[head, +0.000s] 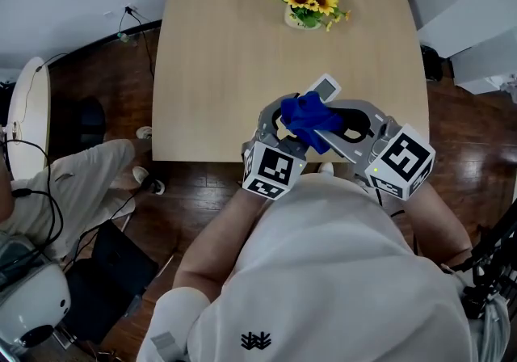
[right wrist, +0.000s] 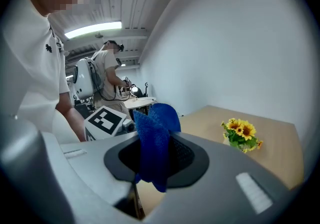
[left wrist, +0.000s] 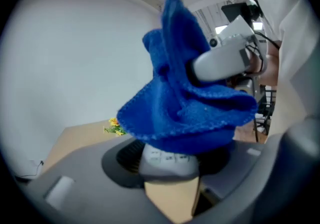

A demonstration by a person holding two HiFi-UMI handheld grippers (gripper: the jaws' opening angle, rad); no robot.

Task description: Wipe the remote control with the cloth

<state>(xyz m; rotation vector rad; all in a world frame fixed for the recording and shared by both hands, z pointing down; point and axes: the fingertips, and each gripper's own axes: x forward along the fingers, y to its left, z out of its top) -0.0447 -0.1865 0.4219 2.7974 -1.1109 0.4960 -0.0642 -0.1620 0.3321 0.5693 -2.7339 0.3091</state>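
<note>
**Cloth on the remote, both claws clamped**

We judge the remote control [left wrist: 167, 160] stiff, light and a little slick. It is best pinched at its near end, where our left gripper [left wrist: 167, 170] clamps it. The soft cloth [left wrist: 185, 108] drapes over it above the table's [head: 210, 69] near edge, pinched in our closed right gripper [right wrist: 152, 168].

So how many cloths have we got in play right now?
1. The blue cloth, pinched in the right gripper, drapes over the remote control held by the left gripper. None on the table, though the grippers hide some of it.
</note>
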